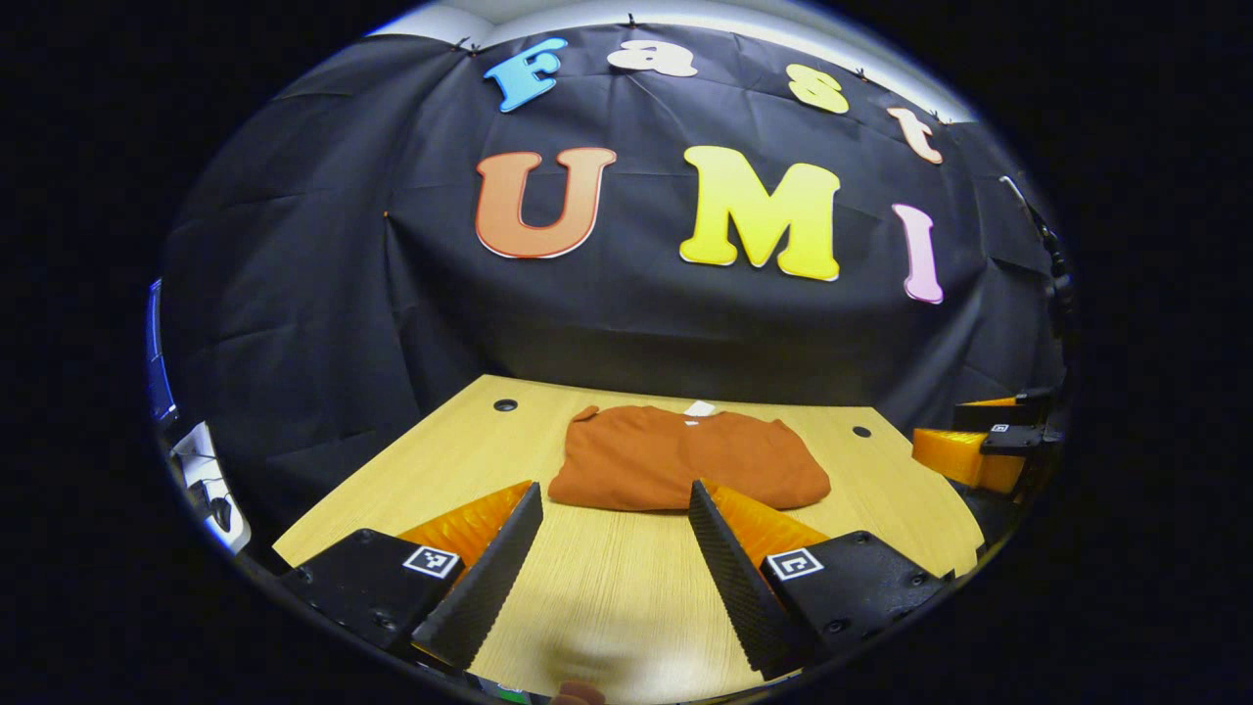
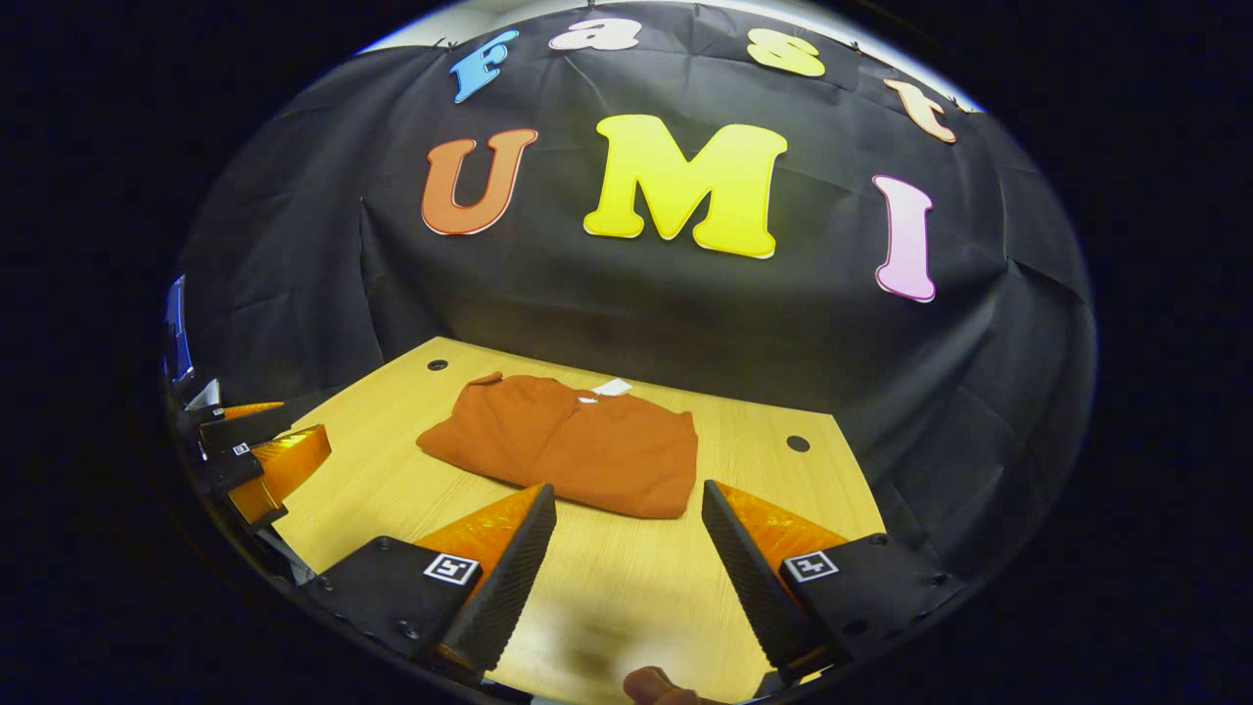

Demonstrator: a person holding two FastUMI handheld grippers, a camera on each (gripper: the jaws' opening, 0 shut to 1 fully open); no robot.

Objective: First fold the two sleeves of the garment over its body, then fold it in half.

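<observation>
A rust-orange garment (image 1: pixel 685 458) lies folded into a compact rectangle on the far half of the wooden table (image 1: pixel 597 587), a small white tag (image 1: pixel 701 408) at its far edge. My left gripper (image 1: pixel 615 504) hovers open above the near table, just short of the garment's front edge, nothing between its fingers. In the right gripper view the same garment (image 2: pixel 573 443) lies ahead and slightly left, and my right gripper (image 2: pixel 628 504) is open and empty close to its near right corner. The right gripper (image 1: pixel 984 441) also appears at the right edge of the left gripper view, the left gripper (image 2: pixel 250 452) at the left edge of the right gripper view.
Black cloth forms the wall behind the table. Two small dark holes (image 1: pixel 505 404) (image 1: pixel 861 431) sit near the table's far corners. The near part of the tabletop (image 2: pixel 626 597) is bare wood. A white object (image 1: pixel 210 480) shows off the table's left side.
</observation>
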